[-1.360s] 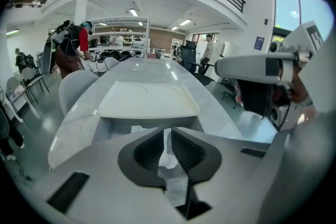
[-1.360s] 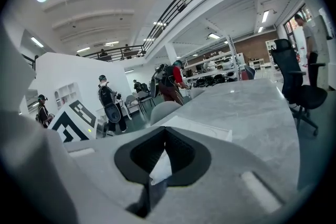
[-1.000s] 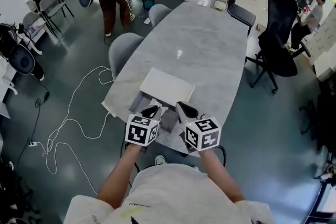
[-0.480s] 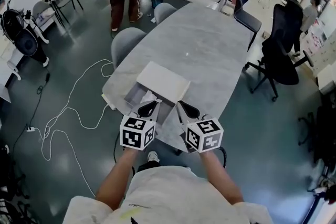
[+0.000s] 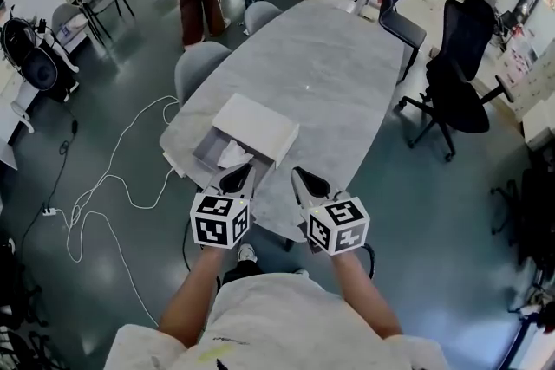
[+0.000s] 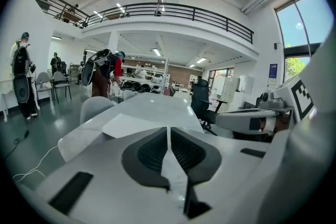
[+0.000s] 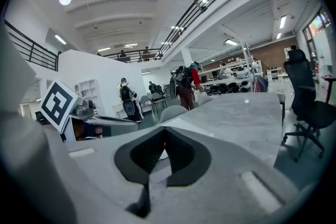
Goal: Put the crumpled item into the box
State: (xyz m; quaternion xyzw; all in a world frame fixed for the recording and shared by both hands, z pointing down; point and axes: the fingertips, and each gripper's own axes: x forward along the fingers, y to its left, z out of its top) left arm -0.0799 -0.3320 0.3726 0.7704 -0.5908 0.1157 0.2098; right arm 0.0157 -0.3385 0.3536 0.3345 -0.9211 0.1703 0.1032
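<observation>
Tongs both pressed together, empty: left tongs (image 5: 238,178), right tongs (image 5: 303,179). Crumpled item (image 5: 232,153) lies in the box (image 5: 206,159) at eleven o'clock. It sits near the surface (image 5: 347,82) edge, so I risk nudging it off.

The box (image 5: 260,124) is white, flat and rectangular. It lies on the grey table (image 5: 347,65) near the edge, at about 10 o'clock from the middle of the head view. Its tray (image 5: 206,153) is slid open toward 8 o'clock. The crumpled item (image 5: 232,154), white, lies inside that tray.

Crumpled item (image 5: 232,154) in box (image 5: 206,154) (apparently), on table (image 5: 347,74)
</observation>
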